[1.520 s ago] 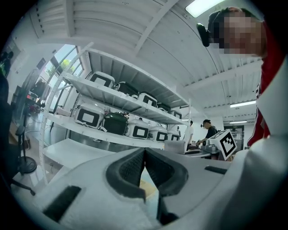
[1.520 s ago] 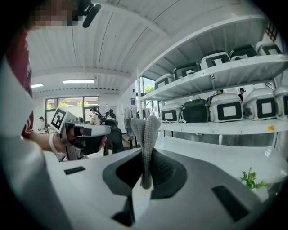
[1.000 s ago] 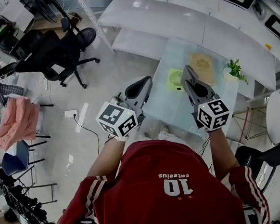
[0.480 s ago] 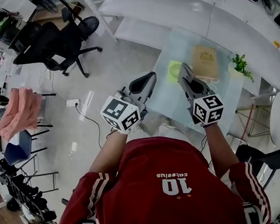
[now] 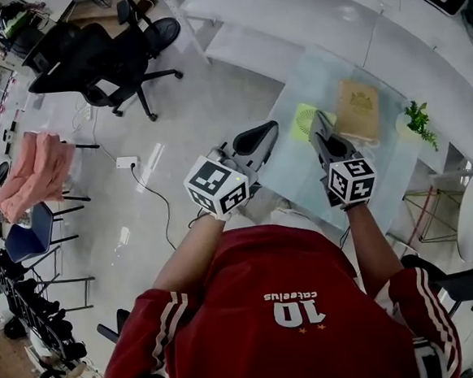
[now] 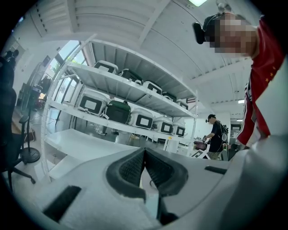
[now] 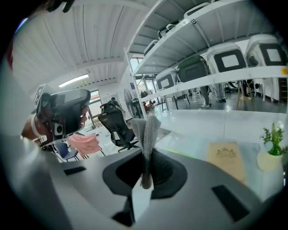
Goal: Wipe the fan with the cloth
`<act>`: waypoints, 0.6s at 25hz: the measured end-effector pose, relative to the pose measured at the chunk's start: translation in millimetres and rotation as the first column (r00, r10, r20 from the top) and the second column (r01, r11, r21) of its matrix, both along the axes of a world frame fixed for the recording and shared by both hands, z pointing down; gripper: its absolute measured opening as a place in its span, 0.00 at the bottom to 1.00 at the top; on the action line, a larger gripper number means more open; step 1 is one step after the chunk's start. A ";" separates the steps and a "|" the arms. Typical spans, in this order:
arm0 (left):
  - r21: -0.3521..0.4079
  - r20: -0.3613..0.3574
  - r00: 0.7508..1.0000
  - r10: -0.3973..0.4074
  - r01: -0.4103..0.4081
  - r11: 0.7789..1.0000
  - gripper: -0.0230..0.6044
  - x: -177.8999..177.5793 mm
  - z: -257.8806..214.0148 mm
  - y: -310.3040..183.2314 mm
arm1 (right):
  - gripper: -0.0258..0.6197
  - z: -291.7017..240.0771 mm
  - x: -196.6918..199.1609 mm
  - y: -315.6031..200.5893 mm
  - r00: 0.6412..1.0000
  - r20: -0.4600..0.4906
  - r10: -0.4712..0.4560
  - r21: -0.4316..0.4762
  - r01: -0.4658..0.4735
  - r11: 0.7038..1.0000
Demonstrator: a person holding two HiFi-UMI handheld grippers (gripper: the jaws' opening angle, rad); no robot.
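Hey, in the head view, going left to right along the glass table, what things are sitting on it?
First the small lime-green round fan, then the flat tan book, then the small green plant in a white pot.

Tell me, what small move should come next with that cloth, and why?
Probably lower the right hand-held gripper onto the green fan on the glass table. Its jaws are shut on the grey cloth, whose free end touches nothing. In the head view the gripper sits right next to the fan, with no contact showing, so the wiping looks not yet begun.
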State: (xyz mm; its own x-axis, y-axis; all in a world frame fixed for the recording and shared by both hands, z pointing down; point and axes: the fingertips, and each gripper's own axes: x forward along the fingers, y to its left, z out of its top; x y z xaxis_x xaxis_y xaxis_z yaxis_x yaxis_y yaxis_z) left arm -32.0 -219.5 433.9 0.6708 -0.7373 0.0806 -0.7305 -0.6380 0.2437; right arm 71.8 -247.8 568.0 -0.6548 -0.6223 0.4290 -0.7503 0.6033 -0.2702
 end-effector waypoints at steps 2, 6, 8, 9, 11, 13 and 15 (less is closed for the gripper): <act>-0.010 0.000 1.000 -0.022 0.022 1.000 0.04 -2.8 4.5 -3.0 | 0.08 8.8 -0.3 -2.3 1.000 -0.001 -0.001 -0.008 0.001 1.000; -0.030 0.035 0.998 -0.044 0.046 0.999 0.04 -5.4 16.6 -8.9 | 0.08 27.1 -3.1 -7.6 1.000 -0.013 -0.012 -0.029 0.012 1.000; -0.035 0.049 0.997 -0.051 0.053 0.998 0.04 -5.7 20.9 -9.5 | 0.08 33.8 -6.6 -9.3 1.000 -0.019 -0.024 -0.036 0.023 0.999; -0.037 0.048 0.997 -0.056 0.058 0.998 0.04 -6.2 22.0 -9.3 | 0.08 36.8 -8.9 -10.5 0.999 -0.020 -0.031 -0.039 0.030 0.999; -0.040 0.045 0.997 -0.067 0.069 0.997 0.04 -6.8 24.1 -8.4 | 0.08 42.9 -13.3 -13.5 0.999 -0.019 -0.043 -0.048 0.042 0.998; -0.045 0.043 0.996 -0.079 0.081 0.996 0.04 -7.6 26.7 -7.9 | 0.08 49.3 -17.4 -17.4 0.999 -0.017 -0.050 -0.061 0.049 0.997; -0.054 0.039 0.995 -0.096 0.098 0.994 0.04 -10.5 28.9 -8.7 | 0.08 56.2 -22.1 -22.4 0.998 -0.020 -0.057 -0.073 0.055 0.996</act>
